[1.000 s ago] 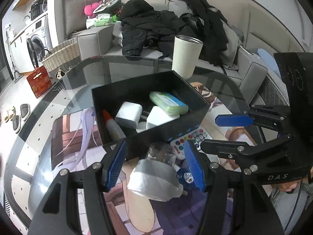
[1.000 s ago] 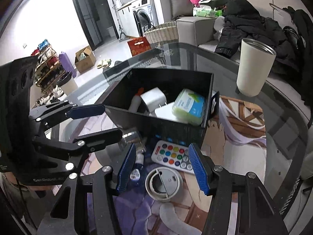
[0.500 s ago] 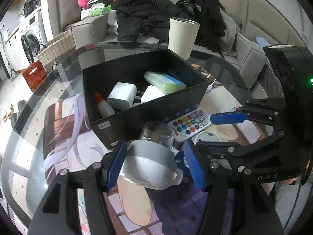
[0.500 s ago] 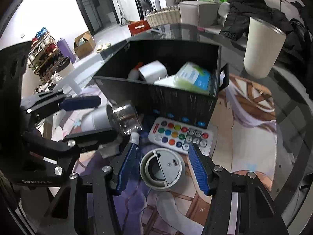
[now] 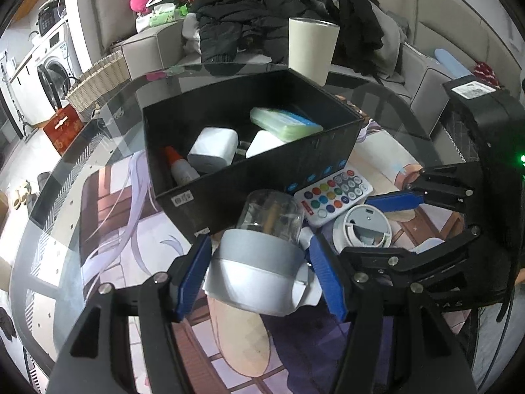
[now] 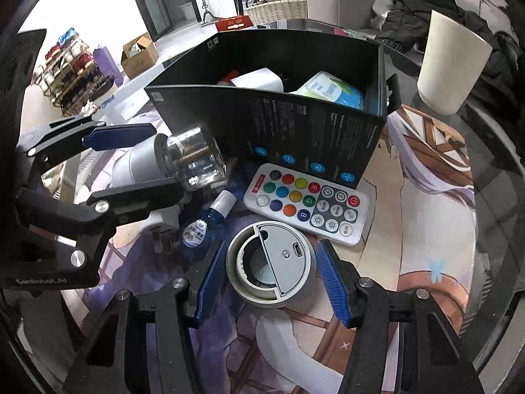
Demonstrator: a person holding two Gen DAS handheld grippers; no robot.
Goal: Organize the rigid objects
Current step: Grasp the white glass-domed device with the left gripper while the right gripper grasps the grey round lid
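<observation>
While the left gripper (image 5: 259,269) brackets a lamp (image 5: 259,262) before the box (image 5: 262,170), touch unclear, the right gripper (image 6: 269,272) straddles a round base (image 6: 272,272) ungripped.

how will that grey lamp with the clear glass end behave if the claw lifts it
The lamp lies on its side, a round grey body with a clear glass end, so it may roll if nudged. The glass looks fragile. The smooth, tapering body could slip between the left claw pads.

White remote control (image 6: 306,203) beyond the right jaws: buttons "R", "G", "B", "MODE". Left gripper's body (image 6: 42,280): "GenRobot.AI".
</observation>
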